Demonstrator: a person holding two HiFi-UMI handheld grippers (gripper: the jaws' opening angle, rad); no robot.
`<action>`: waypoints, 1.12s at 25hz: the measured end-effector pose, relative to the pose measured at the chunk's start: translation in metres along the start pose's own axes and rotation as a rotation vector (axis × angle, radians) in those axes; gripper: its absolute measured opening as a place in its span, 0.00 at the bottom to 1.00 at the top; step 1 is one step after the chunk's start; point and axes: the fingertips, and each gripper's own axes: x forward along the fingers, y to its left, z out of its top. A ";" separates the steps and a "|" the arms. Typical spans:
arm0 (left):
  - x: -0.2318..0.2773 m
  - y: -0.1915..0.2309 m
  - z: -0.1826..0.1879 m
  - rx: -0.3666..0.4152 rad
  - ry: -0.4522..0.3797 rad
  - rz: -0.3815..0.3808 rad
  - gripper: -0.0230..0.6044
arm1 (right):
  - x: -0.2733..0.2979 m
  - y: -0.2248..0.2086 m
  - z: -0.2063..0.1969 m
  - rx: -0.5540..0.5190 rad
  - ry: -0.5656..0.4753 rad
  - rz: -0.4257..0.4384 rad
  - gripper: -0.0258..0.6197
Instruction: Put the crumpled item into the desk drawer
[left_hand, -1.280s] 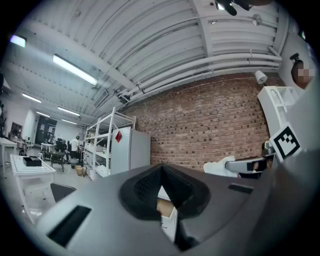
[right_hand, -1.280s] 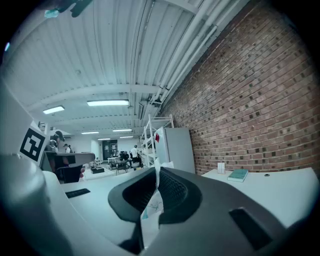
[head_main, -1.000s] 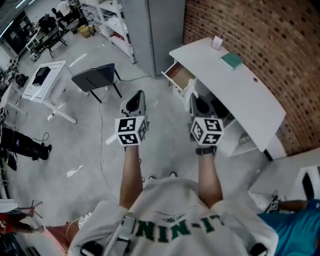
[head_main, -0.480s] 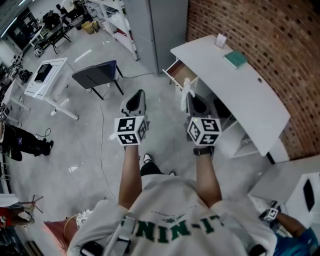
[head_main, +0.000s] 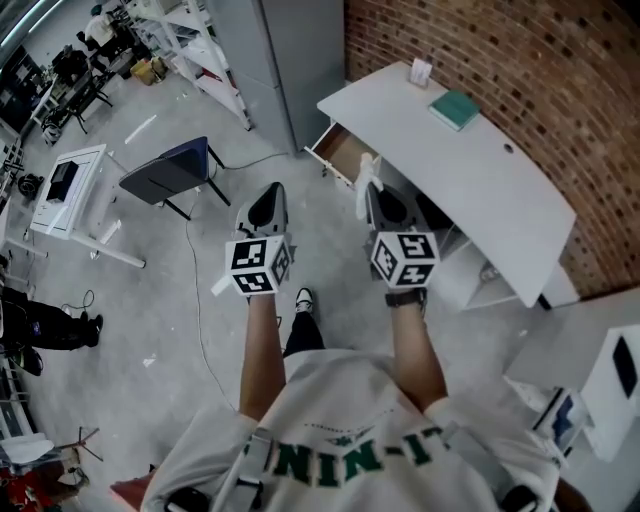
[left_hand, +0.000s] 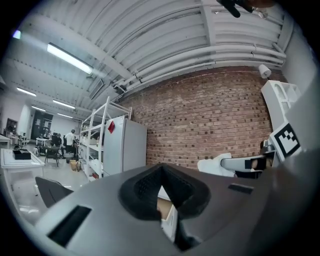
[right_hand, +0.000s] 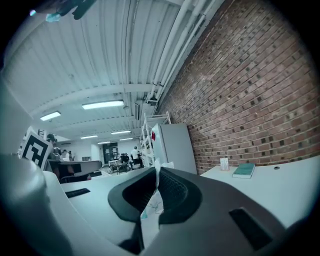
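The drawer (head_main: 338, 150) is the mark for everything here. It stands pulled out from the near end of the white desk (head_main: 470, 180), with its brown inside open from above. The crumpled item (head_main: 367, 178), a white wad of paper or tissue, hangs in the air just short of the drawer's front and not yet over it. The right gripper (head_main: 372, 192) has its jaws closed on that wad, which pokes up past the tips and trails down between them. The left gripper (head_main: 266, 205) sits farther from the drawer, on the side away from the desk, with its jaws closed on nothing. The step in hand looks like the carry to the drawer. To do it well, bring the right gripper on until the wad is over the middle of the drawer's opening, clear of the front panel and of the desk edge above the back. Then tip the jaws downward, lower them into the opening, and only then part them. A light wad may cling to a pad, so a wide release low in the drawer is safer than a drop from above.
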 end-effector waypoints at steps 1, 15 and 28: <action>0.011 0.004 0.000 -0.002 -0.001 -0.009 0.03 | 0.010 -0.004 0.001 -0.005 0.001 -0.009 0.06; 0.153 0.100 0.019 -0.029 0.008 -0.136 0.03 | 0.172 -0.004 0.004 -0.029 0.057 -0.105 0.06; 0.248 0.158 -0.024 -0.063 0.055 -0.252 0.03 | 0.267 -0.012 -0.039 0.026 0.106 -0.210 0.06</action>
